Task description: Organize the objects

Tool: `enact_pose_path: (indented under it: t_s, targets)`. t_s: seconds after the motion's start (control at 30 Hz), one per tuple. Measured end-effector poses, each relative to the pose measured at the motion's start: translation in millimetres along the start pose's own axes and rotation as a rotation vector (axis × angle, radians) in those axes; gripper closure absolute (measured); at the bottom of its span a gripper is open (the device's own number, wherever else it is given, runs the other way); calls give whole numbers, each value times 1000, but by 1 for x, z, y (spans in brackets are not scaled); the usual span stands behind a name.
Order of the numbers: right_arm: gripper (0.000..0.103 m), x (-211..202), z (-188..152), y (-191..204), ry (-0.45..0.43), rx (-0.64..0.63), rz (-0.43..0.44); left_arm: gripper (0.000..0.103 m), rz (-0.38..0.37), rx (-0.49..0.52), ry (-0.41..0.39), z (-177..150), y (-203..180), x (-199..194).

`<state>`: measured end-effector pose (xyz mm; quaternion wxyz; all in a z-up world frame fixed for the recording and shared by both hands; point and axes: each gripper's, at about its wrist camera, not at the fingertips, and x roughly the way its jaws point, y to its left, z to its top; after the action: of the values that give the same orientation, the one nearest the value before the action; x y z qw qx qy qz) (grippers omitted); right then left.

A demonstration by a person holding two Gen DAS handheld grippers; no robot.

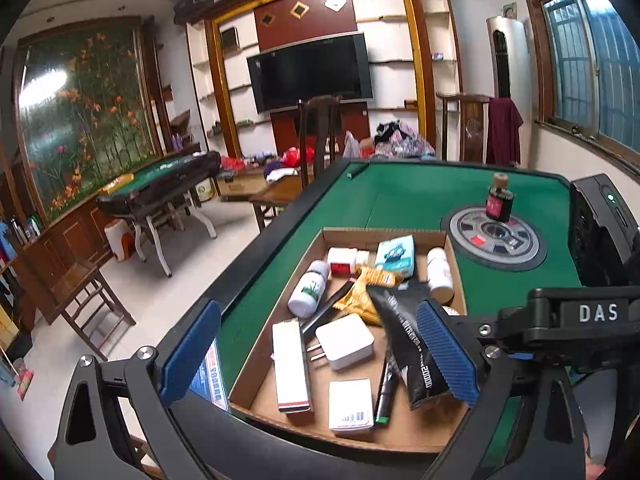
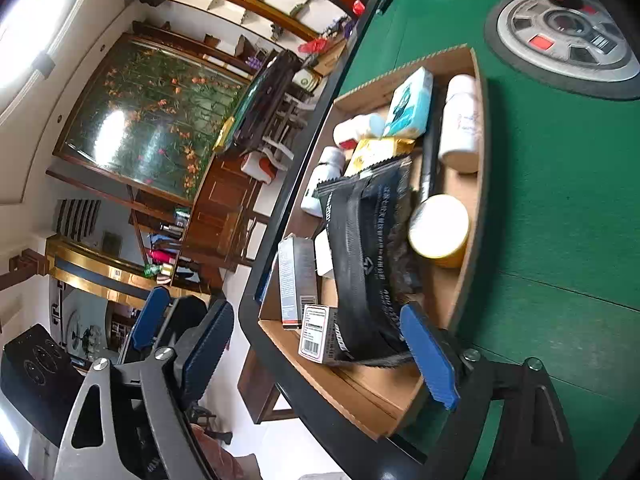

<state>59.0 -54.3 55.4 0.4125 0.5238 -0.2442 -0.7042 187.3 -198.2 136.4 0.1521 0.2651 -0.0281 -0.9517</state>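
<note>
A shallow cardboard tray (image 1: 404, 436) sits on the green mahjong table (image 1: 404, 196). It holds several items: a black pouch (image 1: 408, 344), a white charger (image 1: 345, 341), a long white box (image 1: 291, 366), a white bottle (image 1: 309, 289) and a blue tissue pack (image 1: 396, 255). My left gripper (image 1: 320, 352) is open above the tray's near end, empty. My right gripper (image 2: 320, 356) is open and empty, straddling the tray's near corner (image 2: 360, 392). The black pouch (image 2: 368, 256) and a round yellow tin (image 2: 440, 230) lie just ahead of it.
A small dark bottle with a red label (image 1: 499, 199) stands on the table's round centre console (image 1: 494, 238). A black device (image 1: 600, 232) sits at the table's right edge. Chairs, a second mahjong table (image 1: 160, 184) and a TV (image 1: 310, 70) stand beyond.
</note>
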Motion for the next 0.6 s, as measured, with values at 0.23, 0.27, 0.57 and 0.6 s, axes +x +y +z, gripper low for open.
enact_pose_path:
  t_s: [0.23, 0.27, 0.57, 0.6]
  targets:
    - [8, -35, -6, 0, -87, -16, 90, 0, 34, 12, -58, 6, -13, -16]
    - [8, -38, -7, 0, -91, -16, 107, 0, 31, 14, -59, 6, -14, -17]
    - [8, -63, -20, -3, -162, -45, 69, 0, 51, 42, -34, 7, -32, -17]
    - [8, -66, -22, -2, -178, -57, 46, 0, 55, 41, -30, 7, -33, -16]
